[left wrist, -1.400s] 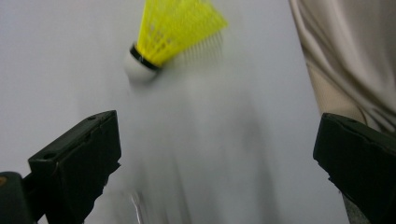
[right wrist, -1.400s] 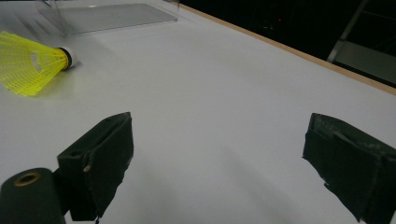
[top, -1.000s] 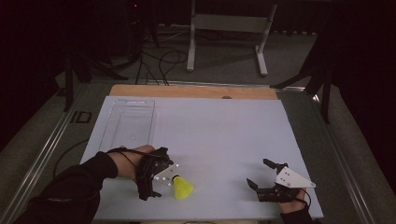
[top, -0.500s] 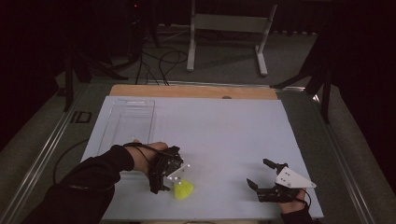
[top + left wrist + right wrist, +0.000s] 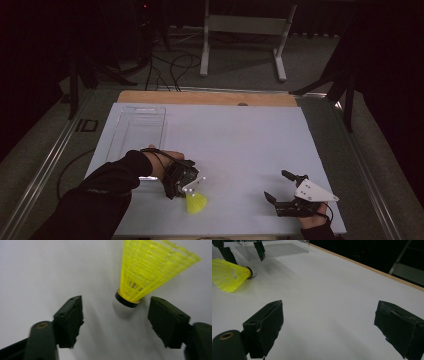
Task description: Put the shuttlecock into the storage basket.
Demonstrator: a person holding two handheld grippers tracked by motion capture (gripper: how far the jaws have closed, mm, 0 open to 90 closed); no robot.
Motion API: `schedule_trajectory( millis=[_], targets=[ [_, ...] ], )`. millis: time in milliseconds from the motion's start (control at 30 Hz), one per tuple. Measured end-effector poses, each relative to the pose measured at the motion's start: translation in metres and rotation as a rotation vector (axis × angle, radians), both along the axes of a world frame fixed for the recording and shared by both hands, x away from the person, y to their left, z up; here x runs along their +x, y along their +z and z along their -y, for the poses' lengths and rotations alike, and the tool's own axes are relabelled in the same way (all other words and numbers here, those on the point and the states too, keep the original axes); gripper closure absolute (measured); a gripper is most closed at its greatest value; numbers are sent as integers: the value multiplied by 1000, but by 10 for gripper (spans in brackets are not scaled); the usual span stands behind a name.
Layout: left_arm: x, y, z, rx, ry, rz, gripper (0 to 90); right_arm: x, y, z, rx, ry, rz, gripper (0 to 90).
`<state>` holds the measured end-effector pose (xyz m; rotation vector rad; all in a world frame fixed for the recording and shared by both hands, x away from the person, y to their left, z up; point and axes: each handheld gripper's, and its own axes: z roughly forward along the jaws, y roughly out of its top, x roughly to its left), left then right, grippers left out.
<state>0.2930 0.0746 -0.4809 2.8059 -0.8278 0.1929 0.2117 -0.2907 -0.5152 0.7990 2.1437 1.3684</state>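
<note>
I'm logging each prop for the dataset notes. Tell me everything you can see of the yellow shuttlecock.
The shuttlecock has a bright yellow, plastic-looking mesh skirt, a black band and a rounded white cork. It lies on its side on the white table, near the front edge. Its cork points toward the left gripper, whose open fingers flank the cork without touching it. Only the table touches it.

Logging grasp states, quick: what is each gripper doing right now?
Left gripper: open, fingers either side of the yellow shuttlecock, not gripping it.
Right gripper: open, holding nothing.
</note>
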Motion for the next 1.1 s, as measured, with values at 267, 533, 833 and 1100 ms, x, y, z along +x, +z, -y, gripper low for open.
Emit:
schedule_trajectory(
  millis=[267,533,833,1100],
  targets=[
    [7,-12,0,46,-10,-5,347,0,0,1,2,-2,-1,89],
    [5,-23,1,57,-27,-38,394,0,0,1,4,-2,-2,89],
    [7,-24,1,69,-40,-77,554,1,-1,1,6,0,-8,90],
    [11,-21,3,71,7,-112,627,1,-1,1,8,-2,-10,90]
  ],
)
